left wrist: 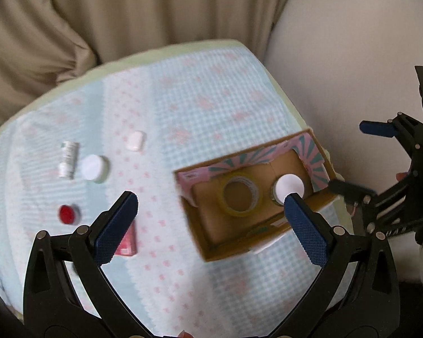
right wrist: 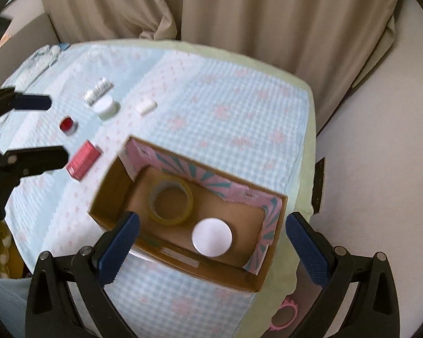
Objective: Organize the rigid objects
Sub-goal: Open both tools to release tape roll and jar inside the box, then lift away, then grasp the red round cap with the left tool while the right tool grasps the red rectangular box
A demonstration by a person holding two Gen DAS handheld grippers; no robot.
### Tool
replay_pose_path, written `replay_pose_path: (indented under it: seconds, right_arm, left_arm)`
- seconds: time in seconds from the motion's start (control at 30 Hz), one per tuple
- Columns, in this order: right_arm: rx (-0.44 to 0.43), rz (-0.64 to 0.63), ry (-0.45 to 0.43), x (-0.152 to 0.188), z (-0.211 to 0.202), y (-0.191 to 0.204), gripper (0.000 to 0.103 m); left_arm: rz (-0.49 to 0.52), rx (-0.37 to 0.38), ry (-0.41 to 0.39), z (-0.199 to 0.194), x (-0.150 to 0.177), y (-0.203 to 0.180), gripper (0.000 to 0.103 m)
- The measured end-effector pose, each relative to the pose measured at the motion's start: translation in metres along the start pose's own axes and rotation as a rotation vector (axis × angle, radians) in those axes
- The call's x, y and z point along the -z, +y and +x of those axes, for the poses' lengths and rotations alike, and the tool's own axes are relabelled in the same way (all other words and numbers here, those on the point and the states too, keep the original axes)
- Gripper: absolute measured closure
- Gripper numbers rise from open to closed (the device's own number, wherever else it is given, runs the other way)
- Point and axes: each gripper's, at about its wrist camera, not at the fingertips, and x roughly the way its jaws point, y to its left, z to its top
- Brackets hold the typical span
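Both jaws gape, gripping nothing: right gripper (right wrist: 211, 242) over the cardboard box (right wrist: 110, 194) holding a white-lidded jar (right wrist: 211, 237) and tape roll (right wrist: 170, 200); left gripper (left wrist: 208, 219) beside it. Beyond the box (slightly blurred) lie a pink box (right wrist: 83, 160), red cap (right wrist: 67, 124) and white jar (right wrist: 106, 107).

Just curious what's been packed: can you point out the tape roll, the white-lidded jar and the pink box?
tape roll (right wrist: 170, 204): right wrist view, on its yellowish ring.
white-lidded jar (right wrist: 211, 237): right wrist view, lid centre.
pink box (right wrist: 83, 160): right wrist view, top face.
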Motion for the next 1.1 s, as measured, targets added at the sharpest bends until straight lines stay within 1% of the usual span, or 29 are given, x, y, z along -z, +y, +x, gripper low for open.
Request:
replay_pose_path:
  seconds: [0.07, 0.17, 0.27, 0.4, 0.53, 0.67, 0.73, 0.83, 0.9, 1.0, 1.1]
  right_arm:
    - [0.003, 0.008, -0.031, -0.012, -0.016, 0.010, 0.000]
    - [0.009, 0.014, -0.071, -0.027, -0.035, 0.027, 0.000]
    - [0.065, 0.031, -0.096, -0.042, -0.053, 0.051, 0.000]
    - [0.103, 0.074, -0.118, -0.058, -0.068, 0.085, 0.000]
    - [0.085, 0.167, -0.135, -0.069, -0.078, 0.124, 0.000]
    - [0.074, 0.265, -0.141, -0.081, -0.082, 0.166, 0.000]
    - [0.075, 0.292, -0.148, -0.085, -0.084, 0.185, 0.000]
    - [0.093, 0.335, -0.142, -0.092, -0.080, 0.214, 0.000]
    - [0.087, 0.367, -0.133, -0.097, -0.074, 0.233, 0.000]
    - [0.087, 0.402, -0.101, -0.104, -0.063, 0.256, 0.000]
    - [0.071, 0.422, -0.067, -0.110, -0.048, 0.278, 0.000]
  left_arm:
    - [-0.010, -0.023, -0.026, -0.021, 0.006, 0.017, 0.000]
    - [-0.033, -0.035, -0.063, -0.050, 0.014, 0.045, 0.000]
    - [-0.064, -0.050, -0.098, -0.076, 0.024, 0.076, 0.000]
    - [-0.083, -0.092, -0.122, -0.102, 0.037, 0.119, 0.000]
    - [-0.091, -0.104, -0.142, -0.120, 0.051, 0.166, 0.000]
    - [-0.086, -0.125, -0.124, -0.129, 0.062, 0.209, 0.000]
    - [-0.079, -0.119, -0.130, -0.133, 0.068, 0.232, 0.000]
    - [-0.072, -0.089, -0.138, -0.135, 0.076, 0.266, 0.000]
    - [-0.065, -0.070, -0.133, -0.132, 0.081, 0.289, 0.000]
    - [-0.039, -0.076, -0.130, -0.125, 0.087, 0.315, 0.000]
    - [-0.013, -0.084, -0.094, -0.109, 0.089, 0.339, 0.000]
